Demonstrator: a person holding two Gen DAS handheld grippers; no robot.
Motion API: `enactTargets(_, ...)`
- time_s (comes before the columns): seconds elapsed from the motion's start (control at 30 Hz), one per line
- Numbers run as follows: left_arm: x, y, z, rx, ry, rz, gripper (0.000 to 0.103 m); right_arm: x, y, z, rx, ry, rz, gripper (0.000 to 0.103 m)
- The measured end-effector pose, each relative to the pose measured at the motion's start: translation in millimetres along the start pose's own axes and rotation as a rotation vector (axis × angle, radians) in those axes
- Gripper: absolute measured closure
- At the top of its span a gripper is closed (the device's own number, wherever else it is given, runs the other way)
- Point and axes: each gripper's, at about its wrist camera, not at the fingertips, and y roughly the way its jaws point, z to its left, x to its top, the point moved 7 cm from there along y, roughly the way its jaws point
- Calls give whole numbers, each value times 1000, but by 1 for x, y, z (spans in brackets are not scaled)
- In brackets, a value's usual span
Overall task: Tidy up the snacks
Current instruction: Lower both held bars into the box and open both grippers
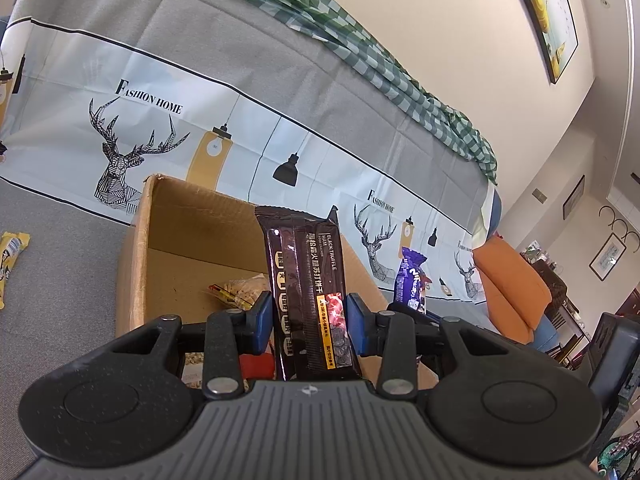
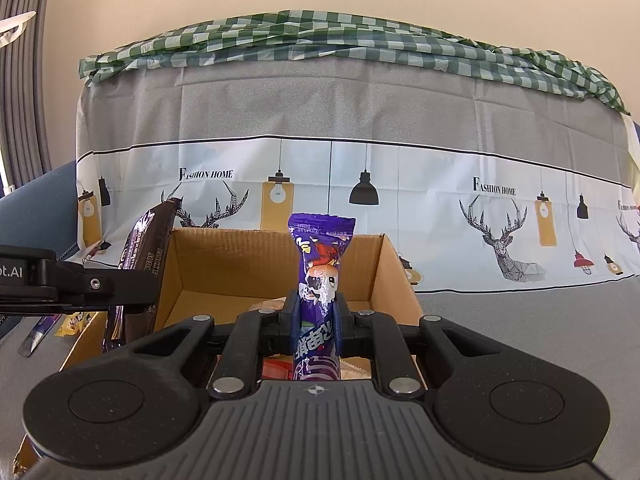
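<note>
left fingers: pinching dark cracker pack, upright | right fingers: pinching purple snack, upright | cardboard box: open, just ahead and below both | judged next: lower in

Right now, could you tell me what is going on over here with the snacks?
A person is sorting snacks with a gripper in each hand. The left gripper is shut on a dark cracker packet, the right gripper on a purple snack packet. Both packets stand upright over an open cardboard box that already holds some snacks. A yellow packet lies on the grey cover beside it.
</note>
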Motion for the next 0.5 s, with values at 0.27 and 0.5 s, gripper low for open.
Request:
enactTargets(0.27,0,0,0,0,0,0,61,1,1,-1,7,-7,0,87)
enactTargets(0.5,0,0,-1,0,0,0,61,1,2,-2,8,-8,1,87)
